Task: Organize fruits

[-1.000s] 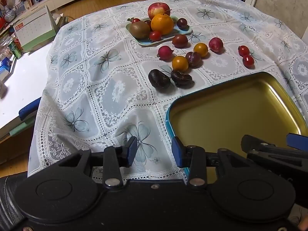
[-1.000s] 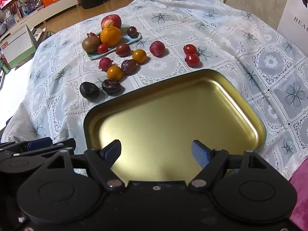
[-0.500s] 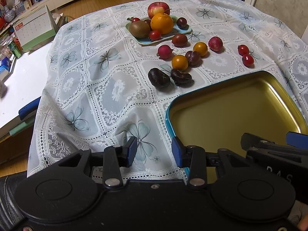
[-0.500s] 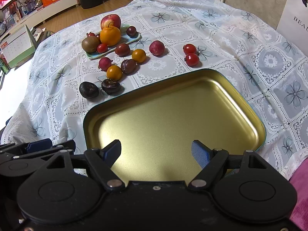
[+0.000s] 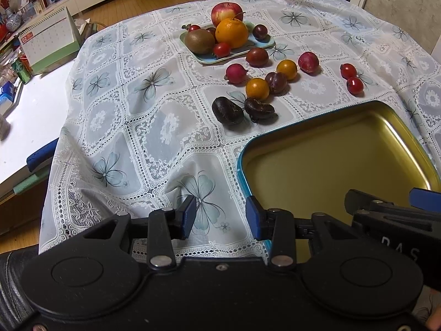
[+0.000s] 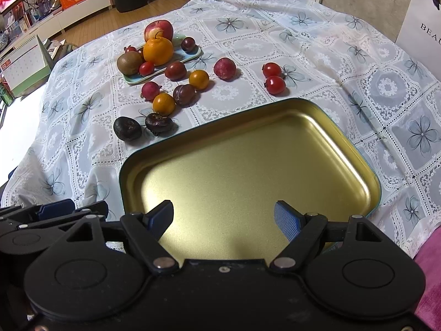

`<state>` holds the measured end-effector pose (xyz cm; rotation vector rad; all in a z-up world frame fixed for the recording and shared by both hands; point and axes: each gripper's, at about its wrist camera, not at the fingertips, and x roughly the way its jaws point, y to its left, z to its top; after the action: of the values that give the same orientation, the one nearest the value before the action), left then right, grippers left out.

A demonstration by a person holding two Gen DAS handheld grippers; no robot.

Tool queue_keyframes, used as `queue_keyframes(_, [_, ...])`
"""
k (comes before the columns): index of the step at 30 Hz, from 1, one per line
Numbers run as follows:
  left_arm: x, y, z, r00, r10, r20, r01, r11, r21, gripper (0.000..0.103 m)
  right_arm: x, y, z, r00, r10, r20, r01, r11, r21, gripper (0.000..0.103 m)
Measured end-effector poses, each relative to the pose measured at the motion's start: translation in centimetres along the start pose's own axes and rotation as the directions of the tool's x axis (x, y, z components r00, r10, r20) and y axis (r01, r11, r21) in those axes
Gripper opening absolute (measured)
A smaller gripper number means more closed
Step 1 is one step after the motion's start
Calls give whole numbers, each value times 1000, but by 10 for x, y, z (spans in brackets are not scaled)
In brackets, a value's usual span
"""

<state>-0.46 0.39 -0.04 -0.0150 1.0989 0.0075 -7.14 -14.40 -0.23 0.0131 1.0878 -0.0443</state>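
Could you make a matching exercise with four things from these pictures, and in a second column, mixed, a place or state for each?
Things:
1. large orange fruit
2. gold metal tray with blue rim
3. two small red tomatoes
4. right gripper

Places or states:
A. open, above the tray
B. on the small light-blue plate
C. holds no fruit
D. on the lace tablecloth, beyond the tray

Pairs: 1-B, 2-C, 3-D, 4-A

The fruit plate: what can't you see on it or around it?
- Left view: a dark fruit mostly hidden behind kiwi and orange.
- Right view: plate middle covered by fruit.
- Left view: gold tray cut off by frame edge and right claw.
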Motion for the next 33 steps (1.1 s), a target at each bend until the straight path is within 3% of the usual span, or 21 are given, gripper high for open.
queue_keyframes(33, [3,-3,0,1000,1,-3,-1,1000,5,48,-2,3,4,1000,-21,-20,21,1000,-8,84])
